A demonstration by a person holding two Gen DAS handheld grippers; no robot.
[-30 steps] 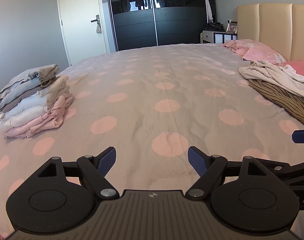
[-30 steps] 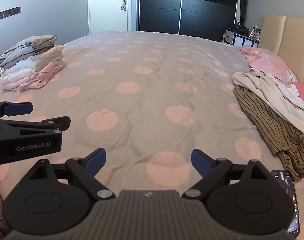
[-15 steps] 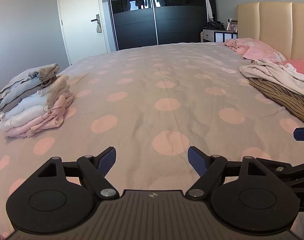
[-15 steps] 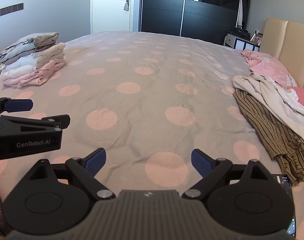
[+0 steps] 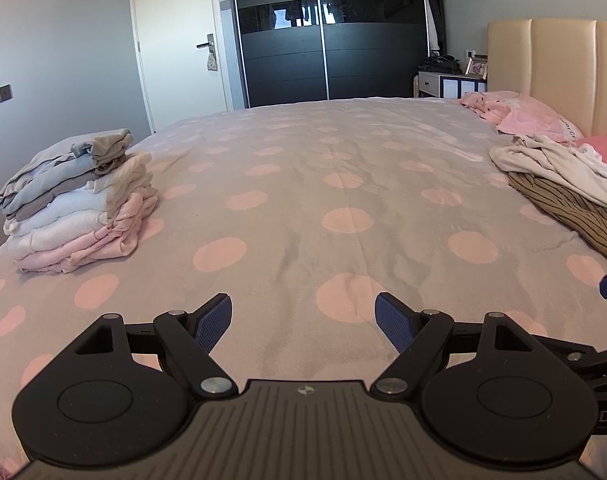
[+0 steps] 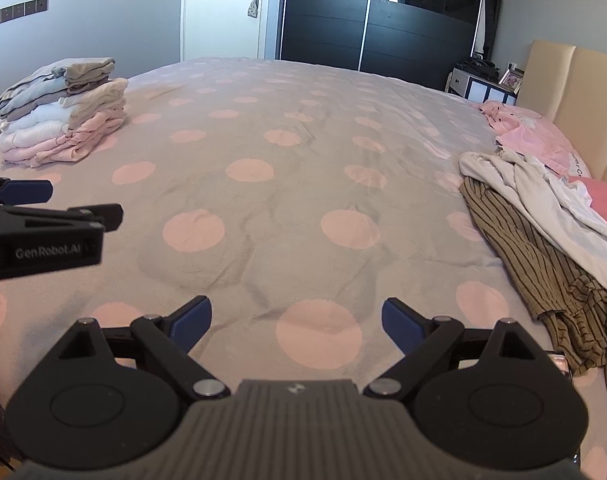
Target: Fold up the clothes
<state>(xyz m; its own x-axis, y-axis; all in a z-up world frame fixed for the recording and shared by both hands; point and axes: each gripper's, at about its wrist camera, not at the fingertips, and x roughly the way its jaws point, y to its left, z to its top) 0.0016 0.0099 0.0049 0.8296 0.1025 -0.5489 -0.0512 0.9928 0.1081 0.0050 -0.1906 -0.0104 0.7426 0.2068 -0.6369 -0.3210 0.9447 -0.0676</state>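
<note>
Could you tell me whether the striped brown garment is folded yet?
Not folded: the striped brown garment lies spread and rumpled under a white garment.

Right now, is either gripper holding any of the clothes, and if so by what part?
Nothing is held. The left gripper and right gripper are both open above the polka-dot bedspread, with no cloth between their fingers.

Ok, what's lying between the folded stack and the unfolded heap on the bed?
Only bare polka-dot bedspread lies between the folded stack and the unfolded heap; no garment is spread there, as both wrist views show.
</note>
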